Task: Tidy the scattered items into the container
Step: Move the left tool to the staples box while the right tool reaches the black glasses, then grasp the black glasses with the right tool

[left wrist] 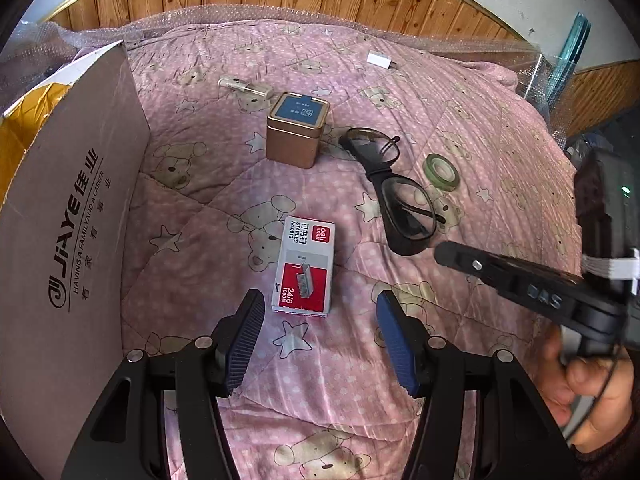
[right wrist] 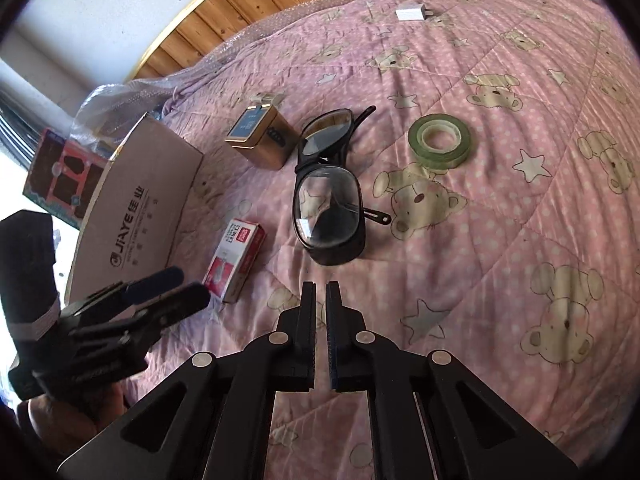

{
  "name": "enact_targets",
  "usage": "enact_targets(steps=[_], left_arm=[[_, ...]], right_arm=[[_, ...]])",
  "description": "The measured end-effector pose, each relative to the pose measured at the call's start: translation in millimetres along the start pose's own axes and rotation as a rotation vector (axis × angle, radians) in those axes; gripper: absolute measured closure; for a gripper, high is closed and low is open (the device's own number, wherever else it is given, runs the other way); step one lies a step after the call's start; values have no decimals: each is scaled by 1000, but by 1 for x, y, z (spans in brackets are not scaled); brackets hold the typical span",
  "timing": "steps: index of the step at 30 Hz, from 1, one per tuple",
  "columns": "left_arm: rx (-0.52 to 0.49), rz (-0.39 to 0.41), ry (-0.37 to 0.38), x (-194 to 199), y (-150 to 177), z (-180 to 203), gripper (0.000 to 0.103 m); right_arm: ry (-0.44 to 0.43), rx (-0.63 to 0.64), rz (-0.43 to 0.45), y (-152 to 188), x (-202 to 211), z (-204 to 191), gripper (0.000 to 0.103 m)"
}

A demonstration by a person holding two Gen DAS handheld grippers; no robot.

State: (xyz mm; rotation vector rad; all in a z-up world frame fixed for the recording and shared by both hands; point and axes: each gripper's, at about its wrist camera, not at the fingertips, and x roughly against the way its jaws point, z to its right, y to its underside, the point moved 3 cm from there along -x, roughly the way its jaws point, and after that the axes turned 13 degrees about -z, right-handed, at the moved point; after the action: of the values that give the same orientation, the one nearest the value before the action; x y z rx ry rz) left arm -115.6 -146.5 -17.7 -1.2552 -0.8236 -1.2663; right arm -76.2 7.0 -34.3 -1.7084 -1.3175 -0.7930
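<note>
Evidently aiming for the staple box lying flat near the carton, the wide-open left gripper needed to straddle its long sides squarely, while the right gripper hung nearly closed, empty.

A pink quilt carries a staple box, tin, glasses, tape, white plug, clear case and cardboard box.
</note>
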Motion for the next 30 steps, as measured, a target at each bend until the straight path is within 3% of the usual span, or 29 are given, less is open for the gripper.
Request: enact_targets(steps=[2, 3, 5, 10, 11, 12, 14, 19, 23, 26, 30], left_arm=[[6, -3, 10, -9, -3, -3, 43], [11, -10, 11, -14, -5, -5, 43], [12, -23, 18, -25, -9, -5, 43], [1, -26, 9, -46, -13, -7, 43], [-4, -4, 10, -46, -13, -8, 43], [-6, 12, 10, -46, -12, -9, 44], [4, 22, -7, -44, -10, -13, 62], [73, 16, 63, -36, 5, -27, 64], [89, 6, 106, -29, 31, -28, 63], [84, 26, 105, -27, 38, -26, 63], [77, 23, 113, -29, 38, -25, 60]], right_arm=[[42, -2, 38, -7, 6, 1, 92], [66, -10, 50, -14, 5, 3, 76], [65, -35, 64, -28, -2, 7, 56], [61, -33, 95, -49, -31, 14, 55], [39, -31, 77, -47, -33, 14, 62], [6, -28, 62, -44, -32, 11, 81], [-12, -9, 40, -35, -26, 4, 87], [-25, -8, -67, 0, -12, 1, 90], [15, -55, -84, 14, -6, 13, 83], [48, -115, -36, -2, -3, 20, 54], [88, -138, 4, -28, -14, 10, 51]])
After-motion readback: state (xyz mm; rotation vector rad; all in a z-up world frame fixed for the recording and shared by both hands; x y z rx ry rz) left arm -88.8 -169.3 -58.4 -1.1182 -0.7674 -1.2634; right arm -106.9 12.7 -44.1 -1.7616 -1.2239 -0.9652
